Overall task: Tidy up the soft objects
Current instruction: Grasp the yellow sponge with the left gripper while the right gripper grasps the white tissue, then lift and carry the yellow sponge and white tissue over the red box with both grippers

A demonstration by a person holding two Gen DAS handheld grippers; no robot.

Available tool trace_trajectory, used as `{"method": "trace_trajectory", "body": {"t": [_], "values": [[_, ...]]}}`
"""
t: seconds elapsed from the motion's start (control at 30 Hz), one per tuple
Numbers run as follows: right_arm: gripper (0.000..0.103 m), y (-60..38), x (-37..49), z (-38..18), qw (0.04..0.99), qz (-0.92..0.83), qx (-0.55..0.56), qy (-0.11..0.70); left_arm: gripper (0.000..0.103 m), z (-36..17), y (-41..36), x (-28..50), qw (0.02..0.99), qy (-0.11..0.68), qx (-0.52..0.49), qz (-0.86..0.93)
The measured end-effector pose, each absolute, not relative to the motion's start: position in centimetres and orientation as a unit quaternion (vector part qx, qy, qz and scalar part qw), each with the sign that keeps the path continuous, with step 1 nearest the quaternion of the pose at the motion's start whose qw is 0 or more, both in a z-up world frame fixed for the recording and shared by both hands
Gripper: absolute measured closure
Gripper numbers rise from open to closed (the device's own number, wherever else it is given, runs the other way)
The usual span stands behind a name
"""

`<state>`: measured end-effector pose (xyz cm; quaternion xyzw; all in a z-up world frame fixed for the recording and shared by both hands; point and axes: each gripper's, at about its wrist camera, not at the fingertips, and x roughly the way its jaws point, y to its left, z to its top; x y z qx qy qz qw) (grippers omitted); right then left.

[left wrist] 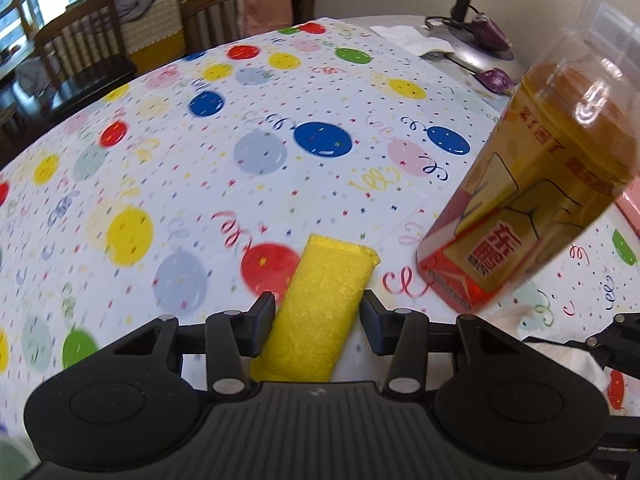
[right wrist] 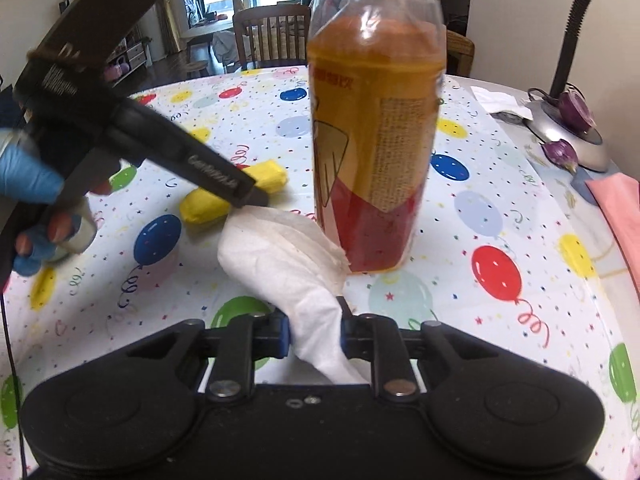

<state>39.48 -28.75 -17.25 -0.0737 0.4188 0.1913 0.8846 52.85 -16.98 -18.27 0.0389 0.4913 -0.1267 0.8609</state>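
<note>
Left wrist view: the left claw [left wrist: 318, 314] straddles the yellow rectangular sponge [left wrist: 320, 312] on the balloon-print desk [left wrist: 160, 160], jaws wide, right side not touching.
Right claw [right wrist: 314, 334] pinches the crumpled white tissue [right wrist: 288, 256] beside the amber drink bottle [right wrist: 376, 140]; best to centre before squeezing gently.

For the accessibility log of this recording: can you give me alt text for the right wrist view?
The right gripper is shut on a white tissue lying on a balloon-print tablecloth, just in front of an upright bottle. To the left, the left gripper reaches over a yellow sponge.
</note>
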Motion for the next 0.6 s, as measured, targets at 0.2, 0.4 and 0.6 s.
{"method": "trace_trajectory", "body": {"t": [0.2,0.4,0.6], "values": [[0.084,-28.6,38.2,-15.5,0.888,0.195,-0.067,0.410,0.058,-16.5,-15.9,50.3,0.863,0.494,0.009,-0.110],[0.084,-28.3,36.4,-12.3,0.889,0.215,-0.057,0.399,0.058,-13.7,-15.1,47.4,0.870,0.482,-0.011,-0.100],[0.083,-27.3,34.8,-9.3,0.890,0.238,-0.064,0.384,0.058,-10.5,-13.3,44.4,0.880,0.467,-0.030,-0.084]]}}
